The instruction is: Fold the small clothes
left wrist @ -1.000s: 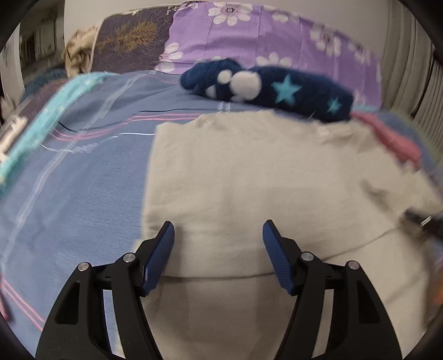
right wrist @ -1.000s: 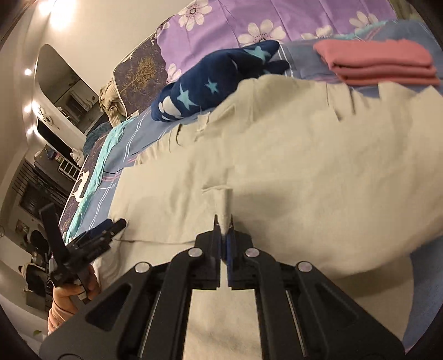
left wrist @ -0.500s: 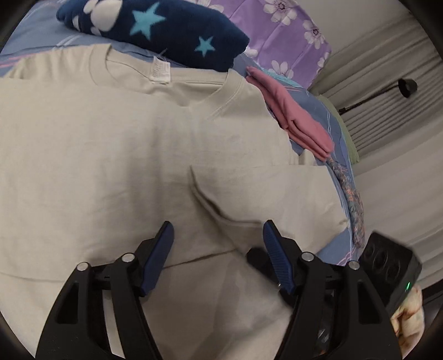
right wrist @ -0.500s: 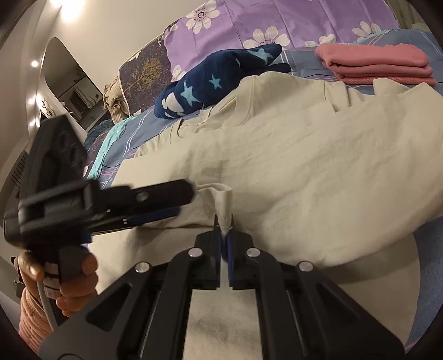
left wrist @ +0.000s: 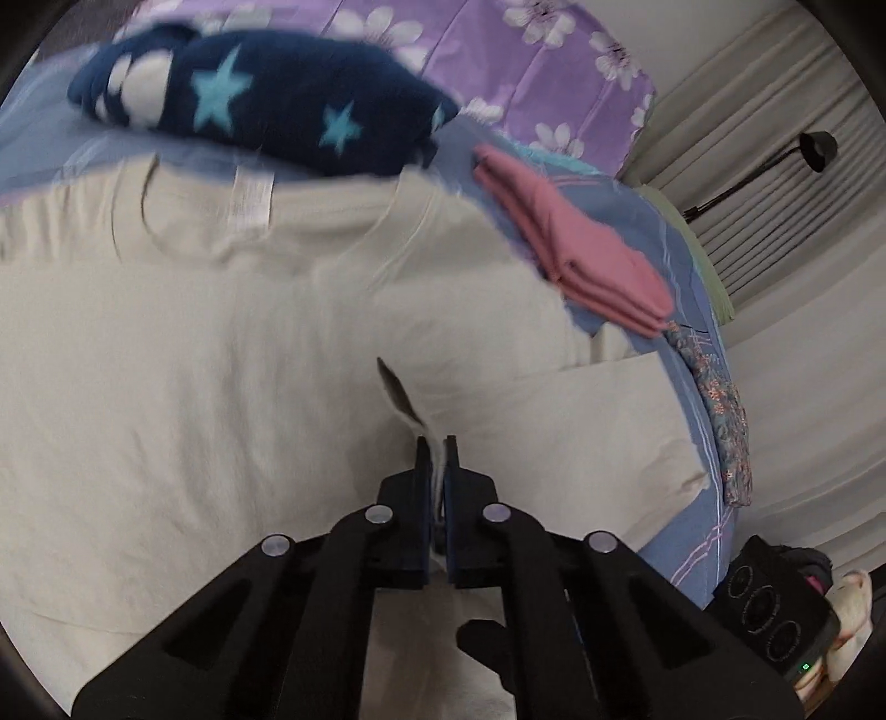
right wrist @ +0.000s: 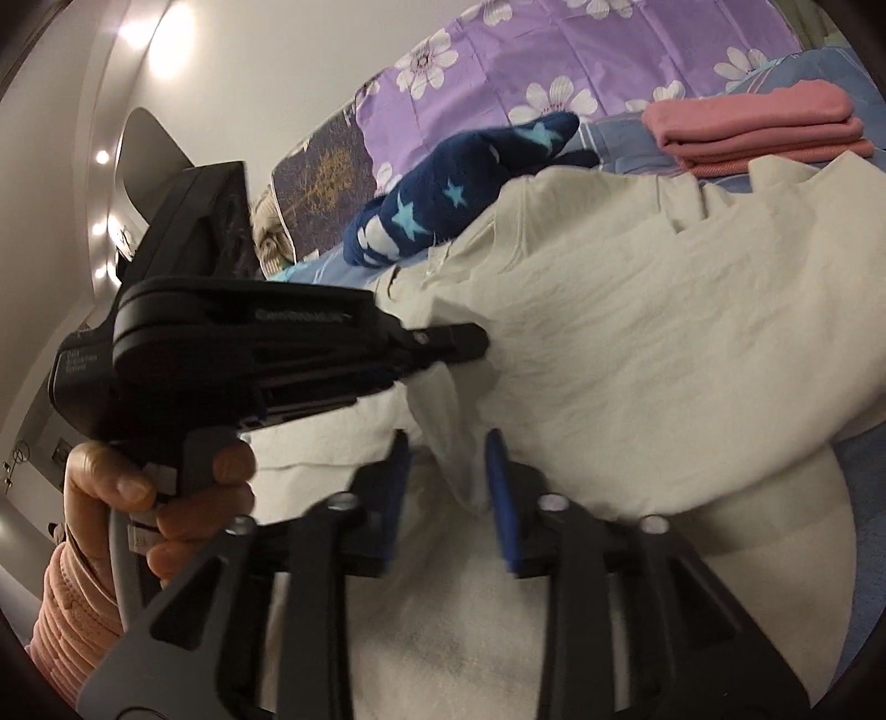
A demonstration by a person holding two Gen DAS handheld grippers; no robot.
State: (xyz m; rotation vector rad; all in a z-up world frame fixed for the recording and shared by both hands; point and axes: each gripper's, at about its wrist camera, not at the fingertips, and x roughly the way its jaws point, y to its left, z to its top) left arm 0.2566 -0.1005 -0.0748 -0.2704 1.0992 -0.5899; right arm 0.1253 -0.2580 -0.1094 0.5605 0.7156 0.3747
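While the left gripper (left wrist: 436, 443) has just closed on a raised tuck of the cream T-shirt (left wrist: 166, 387) at frame centre, the right gripper (right wrist: 449, 443), just opening, straddles that tuck without pinching, collar toward the upper frame.

I see a cream, plain T-shirt (left wrist: 221, 360) on my blue bedsheet (left wrist: 686, 310) with thin pink and white stripes. The plush blanket (left wrist: 288, 94) is navy with light-blue stars and white blobs. The folded garment (left wrist: 581, 249) is plain pink; the pillow (left wrist: 526, 50) is purple with white flowers.
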